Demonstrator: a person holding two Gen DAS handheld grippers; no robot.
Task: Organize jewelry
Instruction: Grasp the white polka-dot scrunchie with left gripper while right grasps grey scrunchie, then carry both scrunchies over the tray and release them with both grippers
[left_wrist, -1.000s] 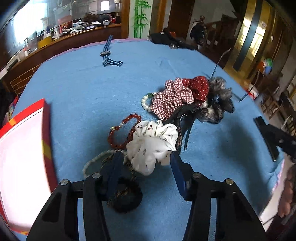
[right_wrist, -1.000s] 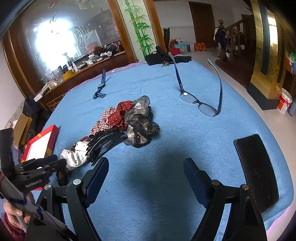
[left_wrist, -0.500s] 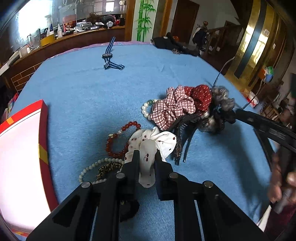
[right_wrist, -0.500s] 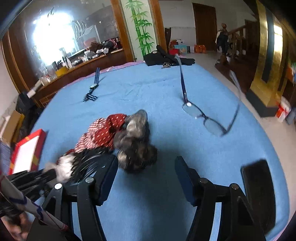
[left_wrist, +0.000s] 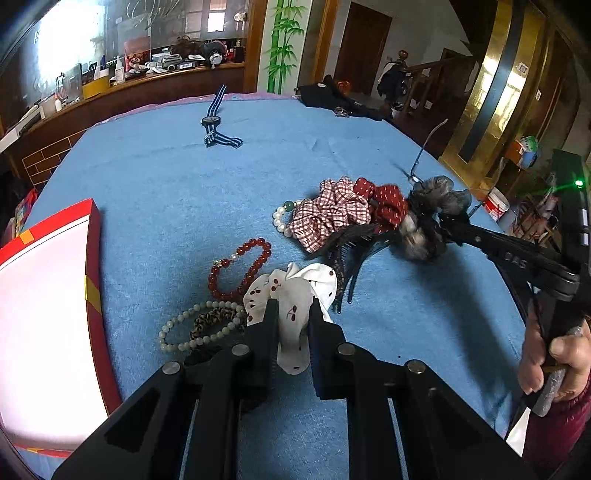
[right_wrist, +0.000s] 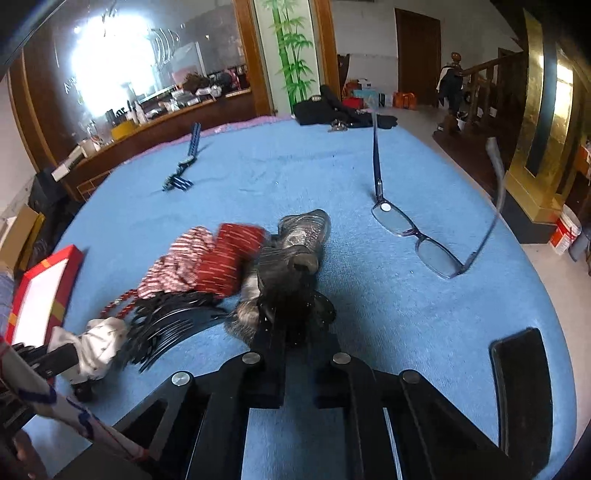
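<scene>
On the blue-covered bench (left_wrist: 177, 173), beside the red box (left_wrist: 92, 258), a white cherry-print scrunchie (left_wrist: 291, 295) was pinched by the left tool (left_wrist: 291, 314). Further right, a grey-black scrunchie (right_wrist: 291, 273) was gripped by the right tool (right_wrist: 295, 332), near the eyeglasses (right_wrist: 417, 236).

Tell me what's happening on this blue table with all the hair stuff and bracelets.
A person is sorting accessories with a handheld gripper in each hand. The left gripper is shut on the white cherry-print scrunchie, beside the red bead bracelet. The right gripper is shut on the dark grey scrunchie at the pile's other end. The red box lies open at the table's edge; neither scrunchie is in it yet.
</scene>
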